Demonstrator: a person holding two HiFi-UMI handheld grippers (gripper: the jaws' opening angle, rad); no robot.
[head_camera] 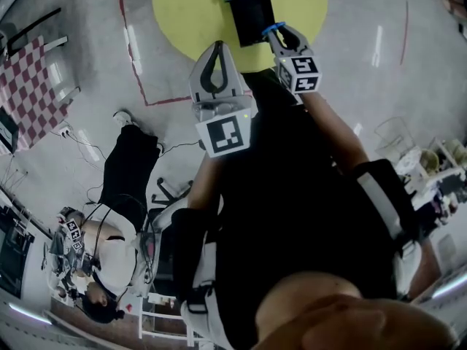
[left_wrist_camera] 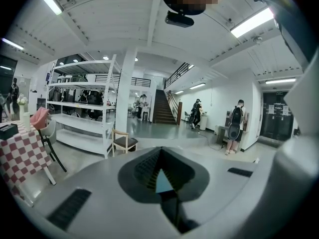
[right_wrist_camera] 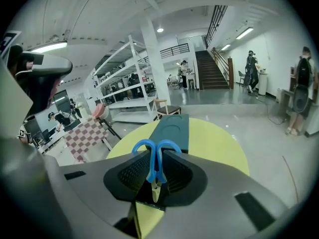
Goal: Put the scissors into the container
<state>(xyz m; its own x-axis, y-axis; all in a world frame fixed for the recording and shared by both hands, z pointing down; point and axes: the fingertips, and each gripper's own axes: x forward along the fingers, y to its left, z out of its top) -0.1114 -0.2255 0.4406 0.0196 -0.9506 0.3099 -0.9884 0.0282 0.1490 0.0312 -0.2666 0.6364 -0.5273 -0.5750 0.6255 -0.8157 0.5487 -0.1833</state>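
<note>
The blue-handled scissors [right_wrist_camera: 156, 158] were clamped between the jaws of the right gripper [right_wrist_camera: 155, 176], above the yellow table [right_wrist_camera: 217, 146] and short of the dark container [right_wrist_camera: 172, 131]. The left gripper [left_wrist_camera: 160, 176] was seen closed on nothing.

Light: bright, from long white ceiling strip lights [left_wrist_camera: 251, 23]
Glare: streaks on glossy grey floor [head_camera: 377, 46]
Edges: fisheye-bent, dark corners

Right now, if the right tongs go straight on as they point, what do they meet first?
The right tongs, shut on the scissors, would probably meet the dark container on the yellow table first; depth is unclear.
</note>
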